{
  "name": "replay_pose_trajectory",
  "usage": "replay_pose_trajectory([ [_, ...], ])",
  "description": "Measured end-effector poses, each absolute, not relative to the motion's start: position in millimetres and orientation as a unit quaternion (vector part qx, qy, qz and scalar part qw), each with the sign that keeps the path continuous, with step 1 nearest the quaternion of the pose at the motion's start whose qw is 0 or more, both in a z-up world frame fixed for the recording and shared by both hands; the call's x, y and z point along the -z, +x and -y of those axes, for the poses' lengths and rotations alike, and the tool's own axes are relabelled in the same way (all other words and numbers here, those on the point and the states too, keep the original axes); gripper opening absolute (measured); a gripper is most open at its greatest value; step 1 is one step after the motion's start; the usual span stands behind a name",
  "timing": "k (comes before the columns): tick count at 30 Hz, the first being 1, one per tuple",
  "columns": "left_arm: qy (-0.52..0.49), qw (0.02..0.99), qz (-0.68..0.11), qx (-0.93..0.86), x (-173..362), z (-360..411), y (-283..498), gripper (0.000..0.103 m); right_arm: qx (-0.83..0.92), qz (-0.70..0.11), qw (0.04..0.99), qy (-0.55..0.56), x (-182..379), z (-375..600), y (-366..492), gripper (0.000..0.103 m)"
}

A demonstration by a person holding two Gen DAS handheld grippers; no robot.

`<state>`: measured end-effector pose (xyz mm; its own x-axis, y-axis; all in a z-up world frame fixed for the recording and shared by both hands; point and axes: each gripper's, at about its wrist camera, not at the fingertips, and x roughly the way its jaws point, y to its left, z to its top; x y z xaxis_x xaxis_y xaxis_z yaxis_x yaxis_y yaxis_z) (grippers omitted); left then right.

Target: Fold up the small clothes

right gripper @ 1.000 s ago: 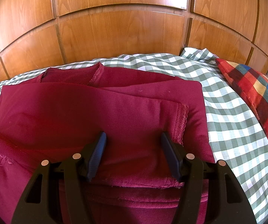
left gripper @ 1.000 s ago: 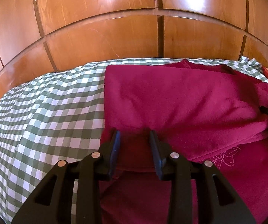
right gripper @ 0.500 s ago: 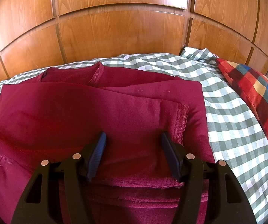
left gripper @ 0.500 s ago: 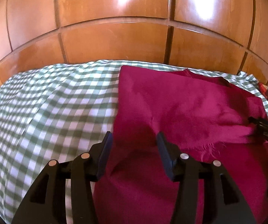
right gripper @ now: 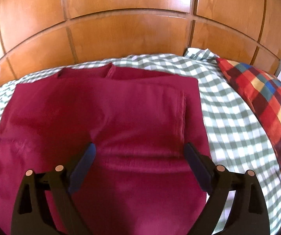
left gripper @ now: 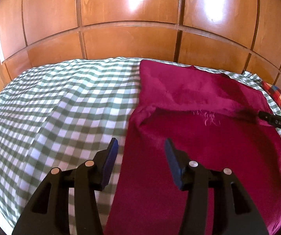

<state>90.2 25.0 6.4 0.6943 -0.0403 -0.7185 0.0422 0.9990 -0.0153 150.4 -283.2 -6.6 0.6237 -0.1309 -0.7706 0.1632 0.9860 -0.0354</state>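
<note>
A dark red garment [left gripper: 199, 133] lies folded on the green-and-white checked bedspread [left gripper: 62, 107]. A folded-over flap covers its far half, with pale embroidery at the fold edge. My left gripper [left gripper: 140, 148] is open and empty, above the garment's left edge. The right gripper's body [left gripper: 277, 121] shows at the right edge of that view. In the right wrist view the garment [right gripper: 111, 117] fills the middle, and my right gripper [right gripper: 140, 152] is open and empty above its near part.
A wooden panelled headboard [left gripper: 130, 39] runs along the far side of the bed. A red, blue and yellow plaid pillow [right gripper: 267, 107] lies to the right of the garment. Bare checked bedspread [right gripper: 228, 117] lies between garment and pillow.
Both grippers have pulled back and up from the garment. The left one, which was closer together on the fabric, has opened wide and moved left. The fold stays laid down.
</note>
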Motion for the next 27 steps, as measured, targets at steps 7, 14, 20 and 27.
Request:
replay_pose_trajectory([
  [7, -0.004, 0.918, -0.397, 0.02, -1, -38, 70, 0.049, 0.06, -0.452, 0.89, -0.01, 12, 280, 105, 0.091],
  [14, 0.002, 0.914, -0.406, 0.02, 8, -47, 57, 0.049, 0.048, -0.466, 0.884, 0.005, 18, 285, 66, 0.091],
  [20, 0.004, 0.908, -0.419, 0.025, 18, -57, 42, 0.051, 0.049, -0.472, 0.88, 0.023, 20, 289, 40, 0.093],
  [27, -0.021, 0.894, -0.44, 0.082, 22, -79, 13, 0.05, 0.039, -0.487, 0.87, 0.073, 18, 308, 5, 0.093],
])
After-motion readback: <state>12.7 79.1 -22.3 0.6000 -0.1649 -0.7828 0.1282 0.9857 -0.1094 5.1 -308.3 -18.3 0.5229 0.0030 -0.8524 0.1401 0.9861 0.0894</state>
